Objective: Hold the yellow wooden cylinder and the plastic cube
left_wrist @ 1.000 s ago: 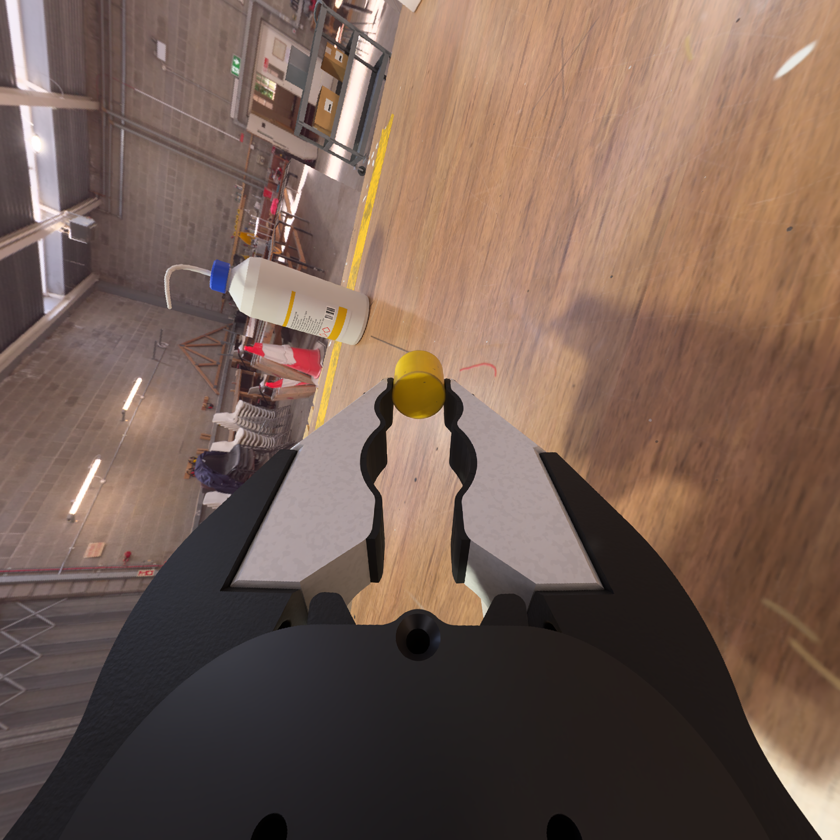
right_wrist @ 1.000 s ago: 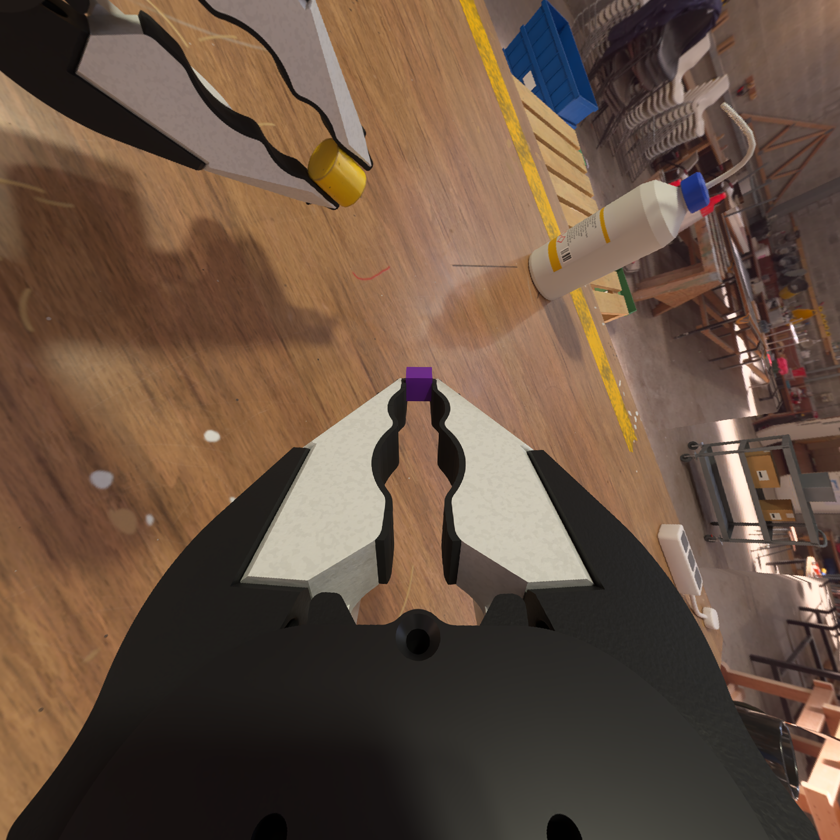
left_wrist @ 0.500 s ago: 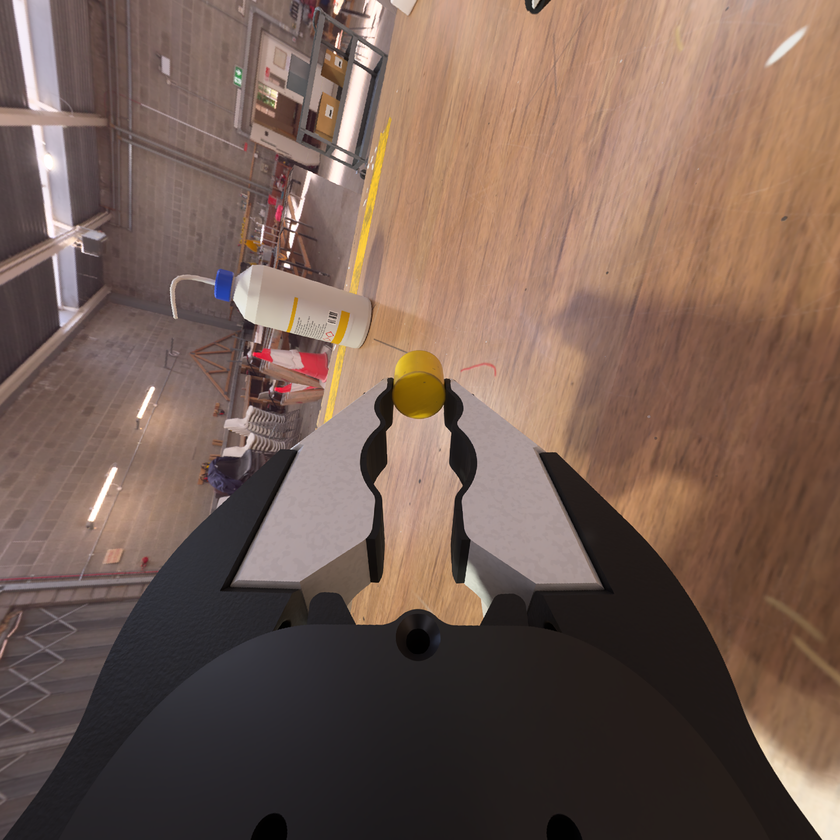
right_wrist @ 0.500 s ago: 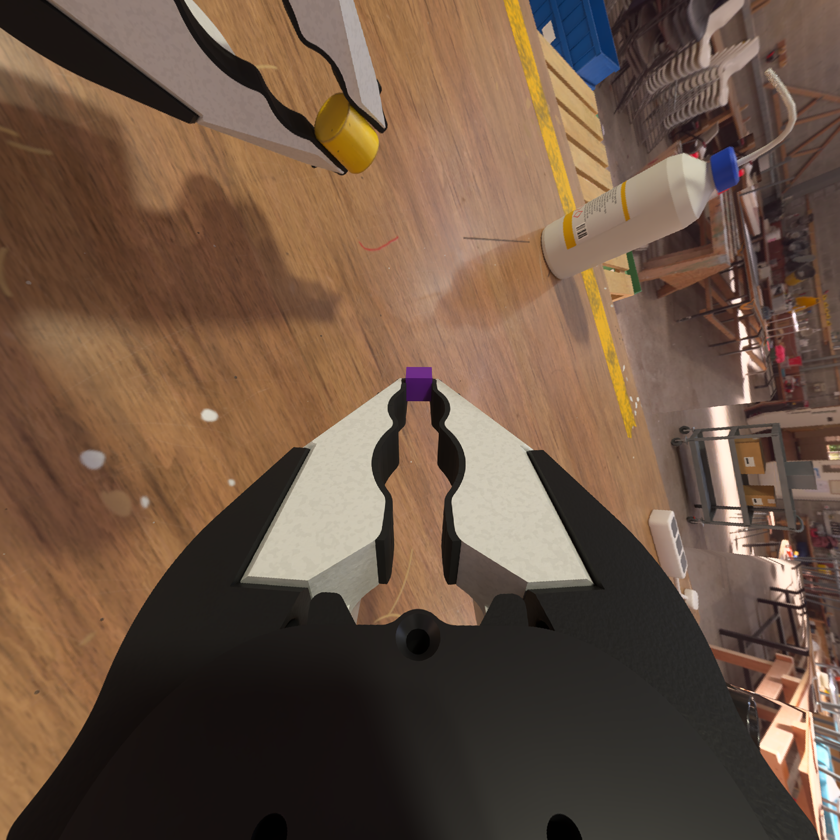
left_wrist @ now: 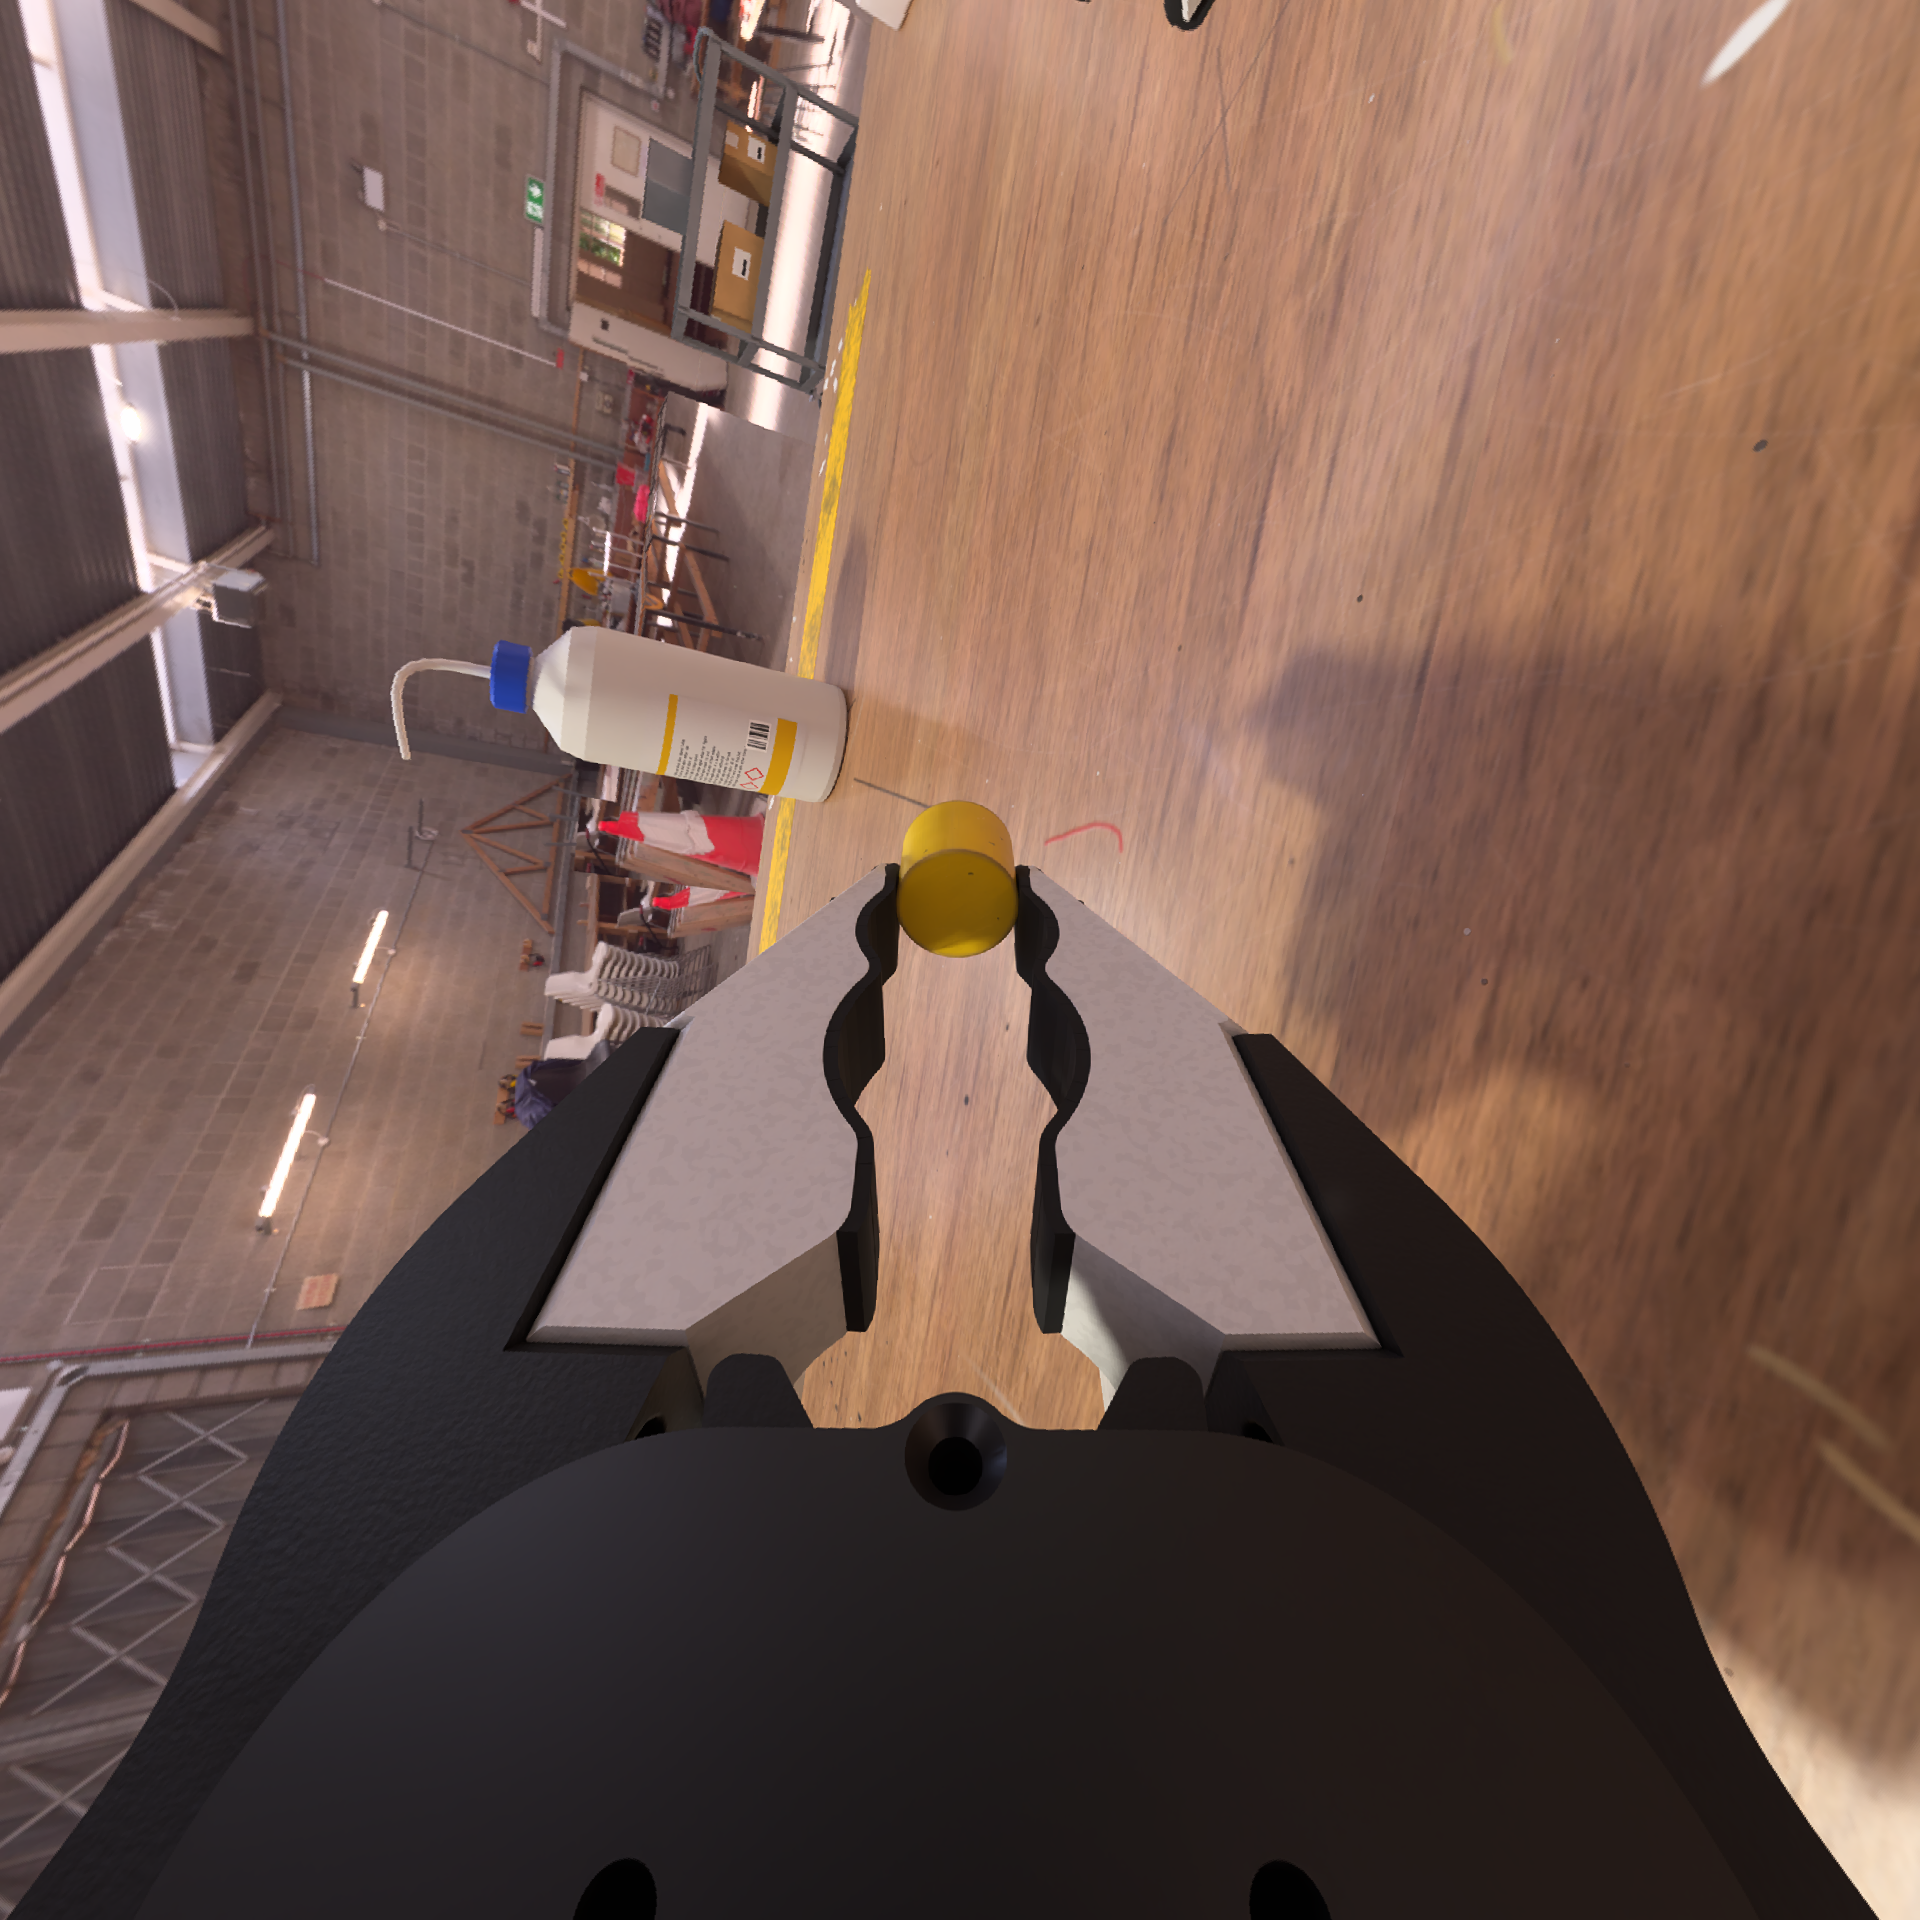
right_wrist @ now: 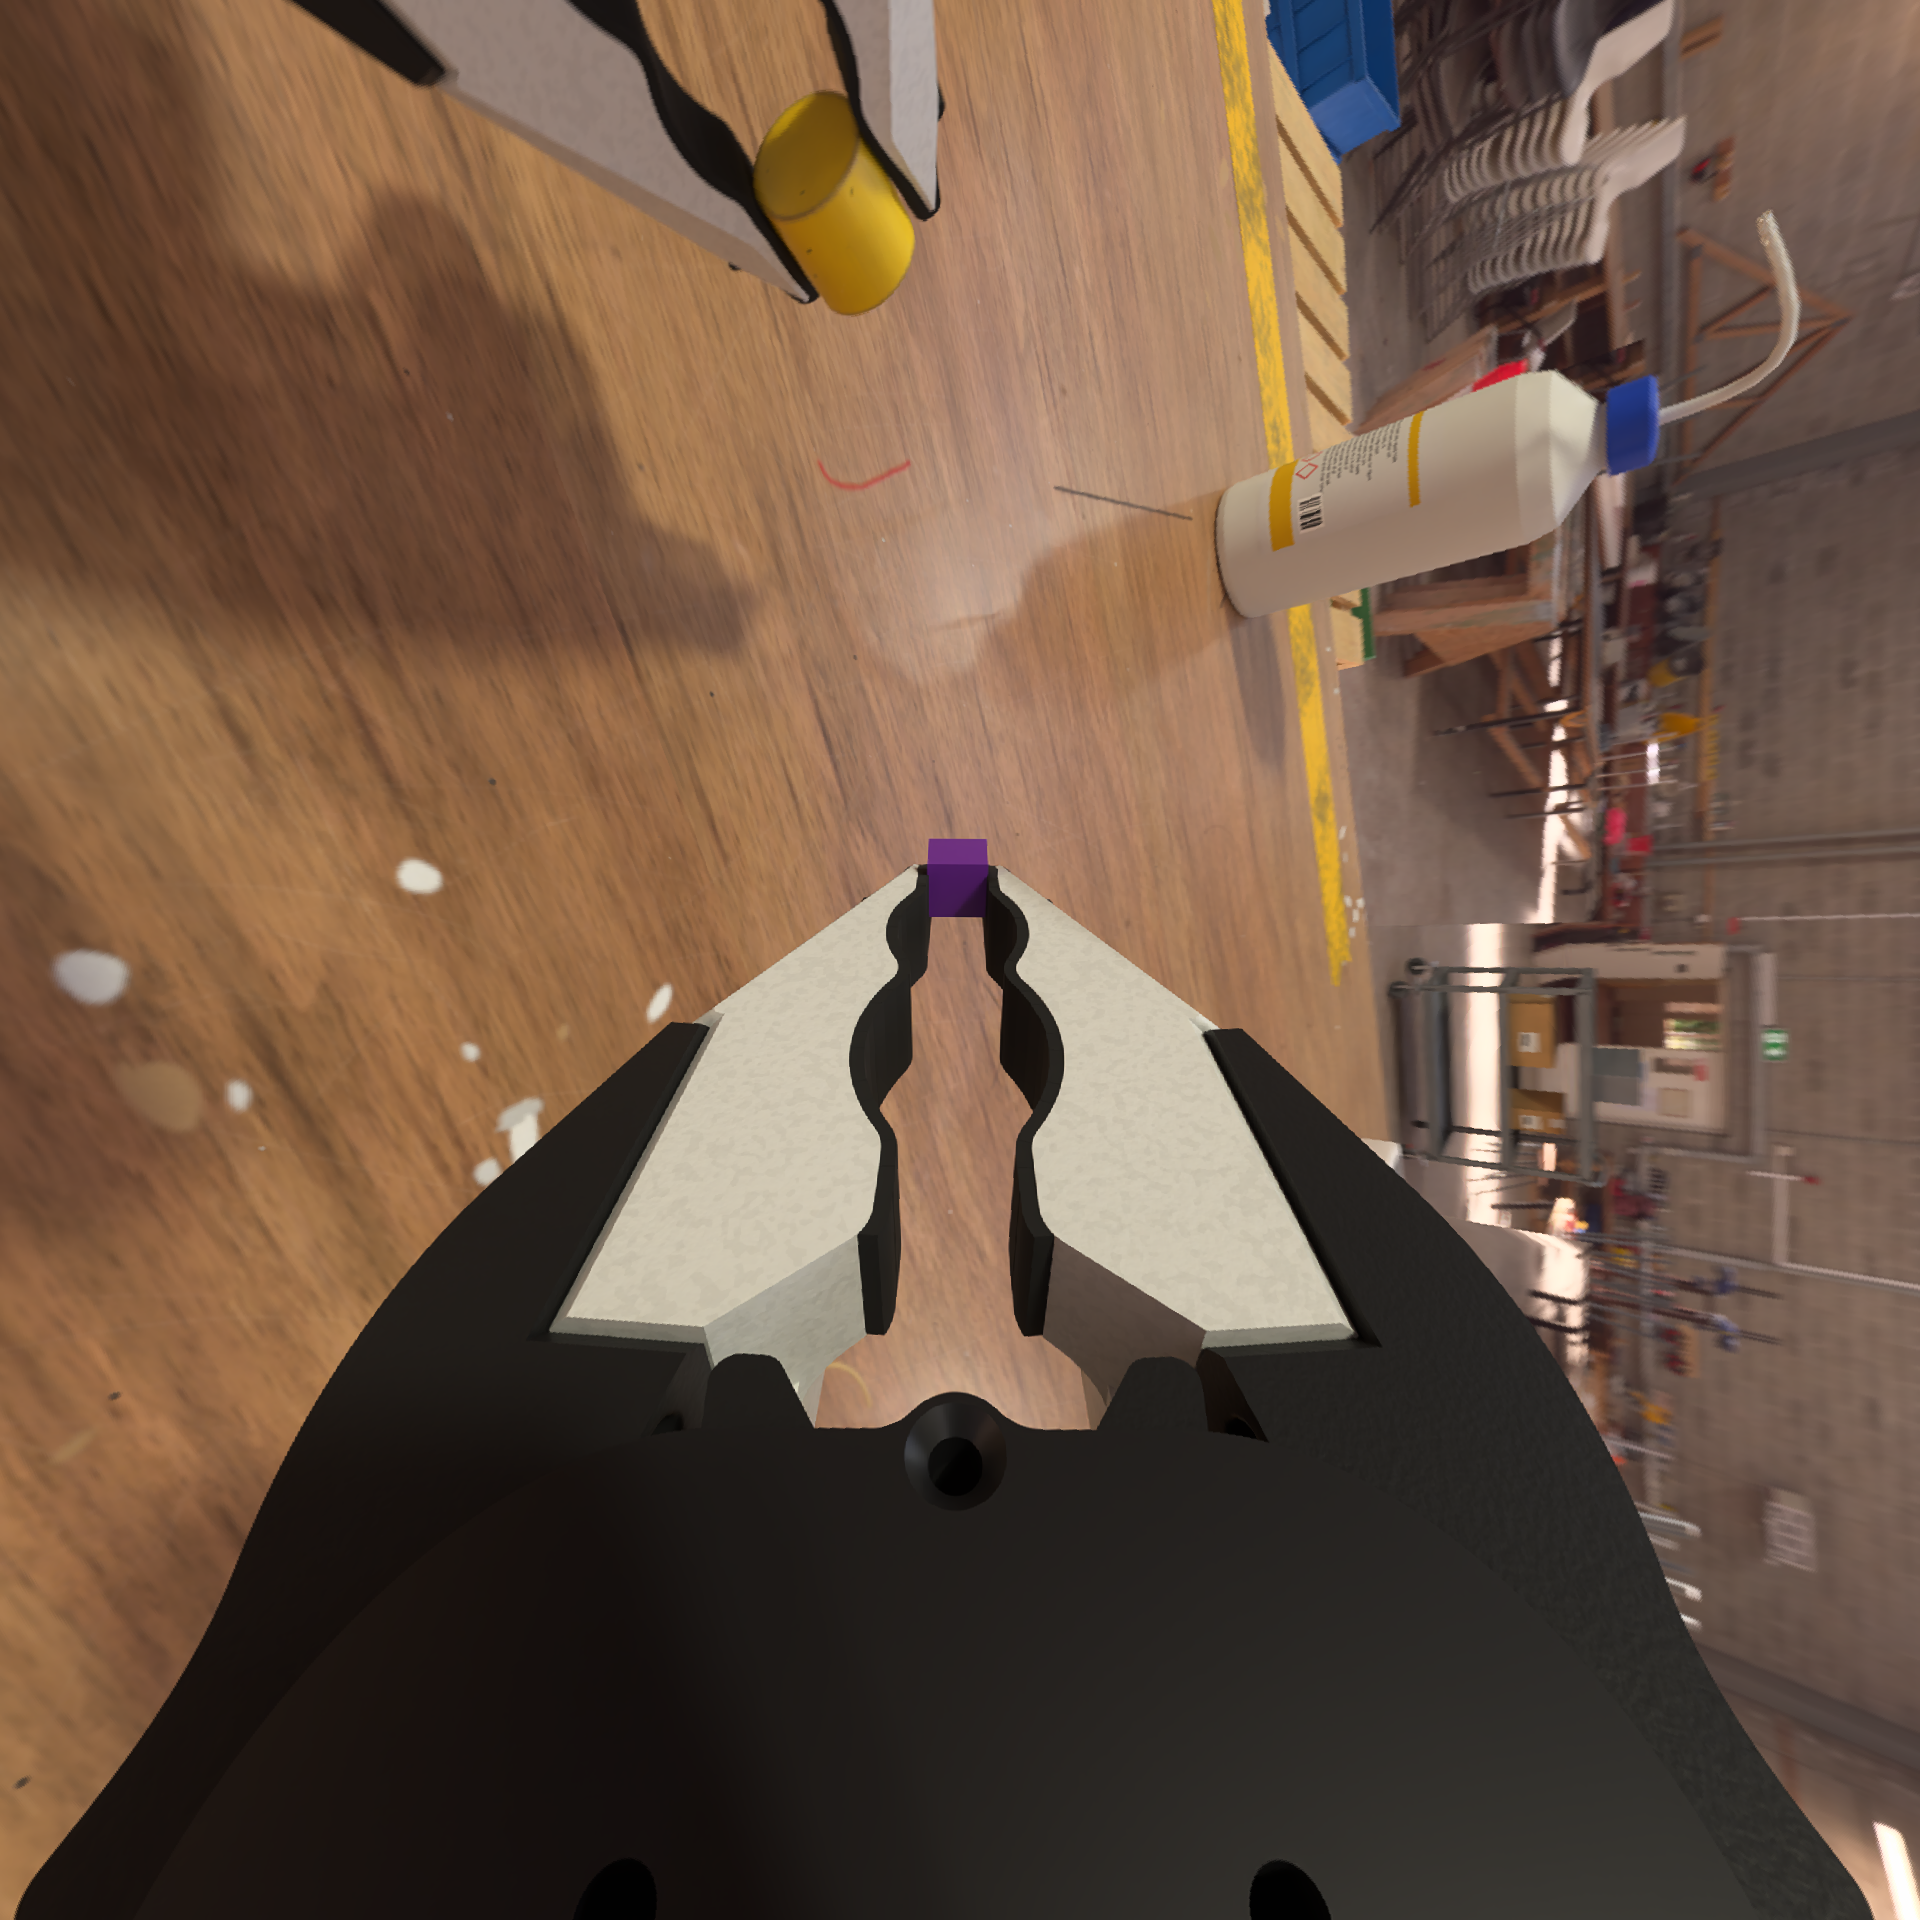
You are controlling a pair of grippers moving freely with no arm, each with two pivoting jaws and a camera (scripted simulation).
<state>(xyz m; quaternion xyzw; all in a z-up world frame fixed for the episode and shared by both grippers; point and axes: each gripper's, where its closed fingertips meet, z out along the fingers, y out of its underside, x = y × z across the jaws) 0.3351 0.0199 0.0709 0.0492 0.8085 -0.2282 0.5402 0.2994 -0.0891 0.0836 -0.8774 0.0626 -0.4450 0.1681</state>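
My left gripper (left_wrist: 956, 883) is shut on the yellow wooden cylinder (left_wrist: 956, 902), pinched at the fingertips and held above the wooden table (left_wrist: 1455, 520). My right gripper (right_wrist: 957, 883) is shut on a small purple plastic cube (right_wrist: 957, 878) at its fingertips, also above the table. The right wrist view shows the left gripper (right_wrist: 842, 197) with the yellow cylinder (right_wrist: 836, 208) at the upper left, apart from my right gripper.
A white squeeze bottle with a blue cap (left_wrist: 686, 717) stands on the table near its far edge, also in the right wrist view (right_wrist: 1403, 488). A red scribble (right_wrist: 862, 476) and white paint spots (right_wrist: 91, 975) mark the table. A yellow-lined floor lies beyond the edge.
Both grippers have risen and shifted a little with their objects still held. In the right wrist view the left gripper and cylinder have drifted right and nearer; the bottle sits lower in frame.
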